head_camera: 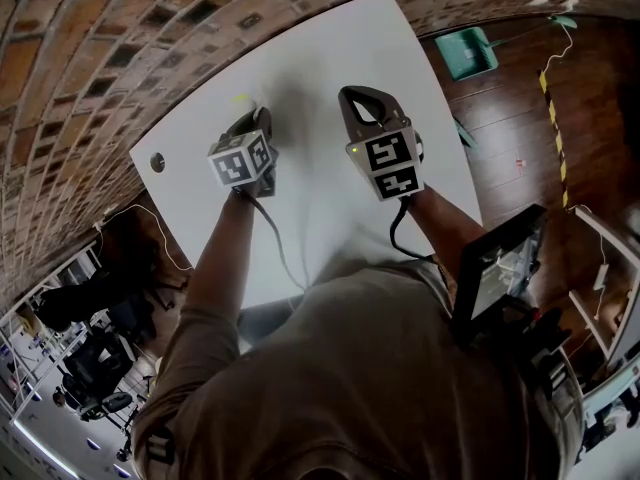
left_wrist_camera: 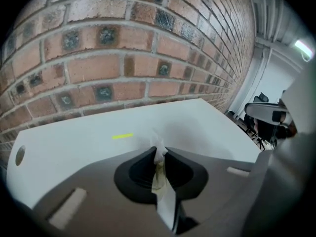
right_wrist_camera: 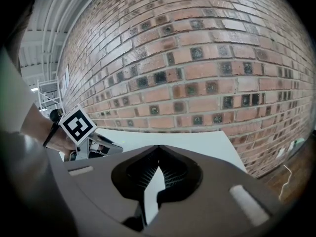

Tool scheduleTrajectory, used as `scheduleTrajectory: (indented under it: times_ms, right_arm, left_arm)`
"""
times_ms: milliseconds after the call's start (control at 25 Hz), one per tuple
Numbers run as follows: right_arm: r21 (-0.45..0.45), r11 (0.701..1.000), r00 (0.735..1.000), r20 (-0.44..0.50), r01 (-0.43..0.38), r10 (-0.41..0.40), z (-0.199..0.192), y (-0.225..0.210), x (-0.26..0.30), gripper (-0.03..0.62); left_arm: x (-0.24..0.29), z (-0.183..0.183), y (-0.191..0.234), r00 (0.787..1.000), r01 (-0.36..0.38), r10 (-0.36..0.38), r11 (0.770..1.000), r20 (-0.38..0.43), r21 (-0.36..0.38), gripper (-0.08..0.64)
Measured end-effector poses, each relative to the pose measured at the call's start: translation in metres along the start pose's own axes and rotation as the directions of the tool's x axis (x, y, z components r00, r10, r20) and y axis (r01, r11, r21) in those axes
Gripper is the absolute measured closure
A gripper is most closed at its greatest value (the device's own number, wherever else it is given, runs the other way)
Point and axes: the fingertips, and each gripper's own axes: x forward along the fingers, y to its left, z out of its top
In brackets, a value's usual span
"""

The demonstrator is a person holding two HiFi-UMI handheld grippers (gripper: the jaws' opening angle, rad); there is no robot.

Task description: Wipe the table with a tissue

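A thin strip of white tissue is pinched between the jaws of my left gripper, which is shut on it and held just above the white table. In the head view the left gripper hovers over the table's left part, and the tissue is hidden under it. My right gripper is beside it, further right and slightly further in. Its jaws meet at the tips with nothing between them. The left gripper also shows at the left of the right gripper view.
A brick wall runs along the table's far edge. A short yellow mark lies on the table ahead of the left gripper, and a round cable hole sits near the left corner. A green dustpan lies on the wooden floor to the right.
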Motion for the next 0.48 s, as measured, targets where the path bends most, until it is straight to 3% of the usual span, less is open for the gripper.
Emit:
scheduleTrajectory:
  times_ms: [160, 480]
  right_arm:
    - [0.004, 1.000, 1.000, 0.004, 0.005, -0.005, 0.001, -0.002, 0.000, 0.578]
    - [0.016, 1.000, 1.000, 0.007, 0.013, -0.013, -0.001, -0.007, 0.000, 0.578]
  left_arm:
    - [0.008, -0.005, -0.006, 1.000, 0.006, -0.005, 0.998, -0.025, 0.060, 0.535]
    - [0.014, -0.007, -0.027, 0.999, 0.040, -0.036, 0.994, -0.041, 0.101, 0.535]
